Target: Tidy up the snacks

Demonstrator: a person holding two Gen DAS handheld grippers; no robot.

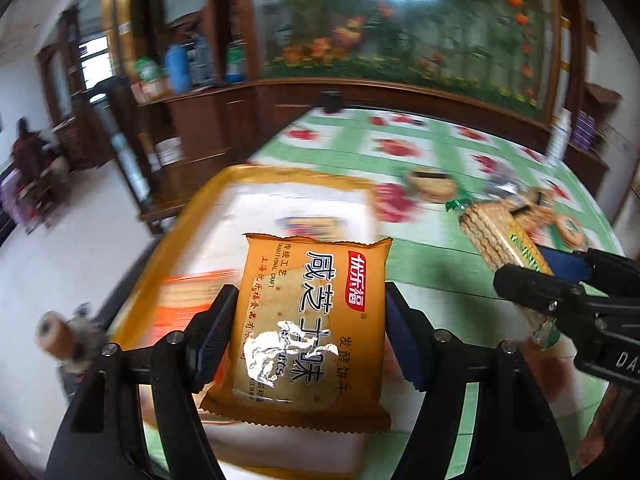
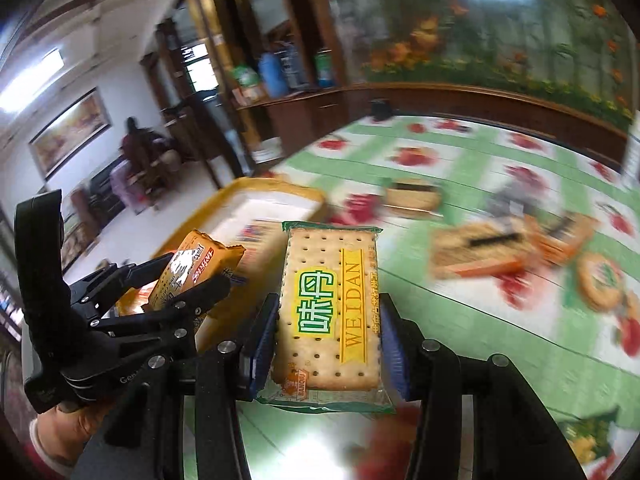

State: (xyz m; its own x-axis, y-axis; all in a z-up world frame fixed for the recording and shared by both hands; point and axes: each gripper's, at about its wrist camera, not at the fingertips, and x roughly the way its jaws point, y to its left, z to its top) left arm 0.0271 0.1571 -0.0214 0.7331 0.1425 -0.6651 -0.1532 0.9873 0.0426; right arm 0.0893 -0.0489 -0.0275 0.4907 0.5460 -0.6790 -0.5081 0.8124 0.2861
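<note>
L gripper (image 1: 310, 332): jaws closed on sides of orange cracker pkt (image 1: 308, 328), held above yellow-rimmed tray (image 1: 192, 216) at table's left edge. Pkt reads "TRADITIONAL CRAFT" plus a red brand tab w/ white Chinese chars; silver glare patch over lower print. Tray has a white floor; contents blurred, at least one orange wrapper and one pkt w/ blue-red print, not legible.

R gripper (image 2: 328, 336): jaws closed on sides of clear-wrapped cracker pkt (image 2: 330, 312), green trim, yellow band reading "WEIDAN", small "BANOU" corner mark. Held over table (image 2: 480, 320), just right of tray.

Table cloth: green-white squares w/ red flower print. Right half carries loose snack pkts (image 2: 480, 252), motion-blurred, labels unreadable; a round biscuit pkt (image 2: 600, 282) near the right edge.

Beyond far edge: dark wood cabinet (image 1: 192, 124) w/ bottles.
</note>
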